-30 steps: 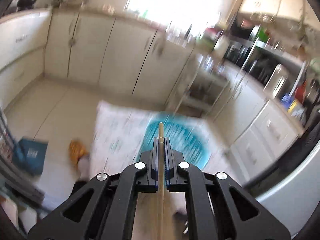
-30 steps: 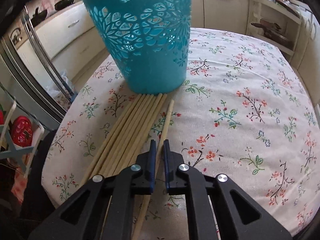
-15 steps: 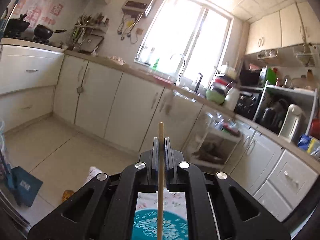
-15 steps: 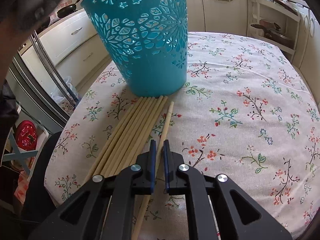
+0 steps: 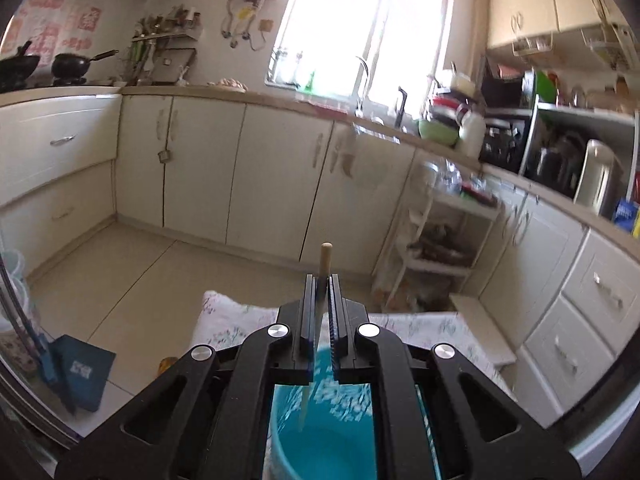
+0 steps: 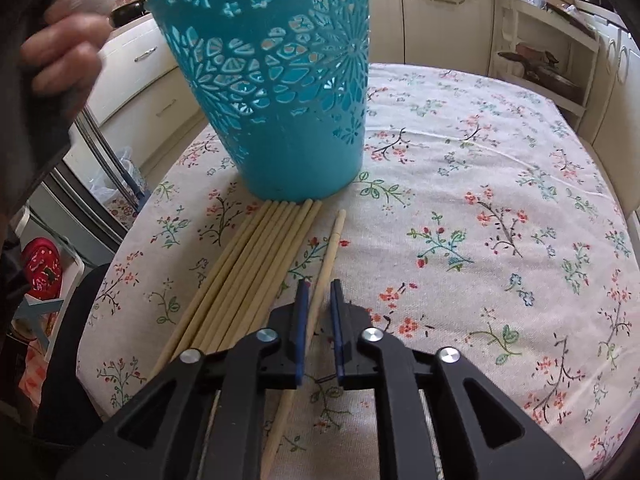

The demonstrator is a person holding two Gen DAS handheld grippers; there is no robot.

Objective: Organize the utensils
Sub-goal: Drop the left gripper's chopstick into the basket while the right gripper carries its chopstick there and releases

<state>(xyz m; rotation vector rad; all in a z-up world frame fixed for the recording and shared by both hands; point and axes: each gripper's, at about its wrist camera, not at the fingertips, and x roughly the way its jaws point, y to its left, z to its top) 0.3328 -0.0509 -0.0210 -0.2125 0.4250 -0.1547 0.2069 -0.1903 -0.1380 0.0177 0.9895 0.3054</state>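
Observation:
A turquoise cut-out basket [image 6: 280, 100] stands on the floral tablecloth [image 6: 500, 200]. Several pale wooden chopsticks [image 6: 248, 272] lie bundled in front of it. One single chopstick [image 6: 330, 248] lies beside them, running between the jaws of my right gripper [image 6: 319, 286]. Those jaws are opening and a gap shows beside the stick. My left gripper [image 5: 322, 280] is shut on another chopstick [image 5: 325, 256], held above the basket [image 5: 328, 452]. That stick's lower end hangs slightly tilted inside the basket's mouth.
A person's hand [image 6: 64, 52] shows at the upper left of the right wrist view, near the basket's rim. Kitchen cabinets [image 5: 280, 184], a white shelf unit [image 5: 440, 240] and tiled floor [image 5: 140, 280] surround the table. The cloth right of the basket is bare.
The left gripper has come over the basket, whose inside now fills the lower view; its chopstick has tilted. The right jaws have parted off the single chopstick. The hand came into the right wrist view.

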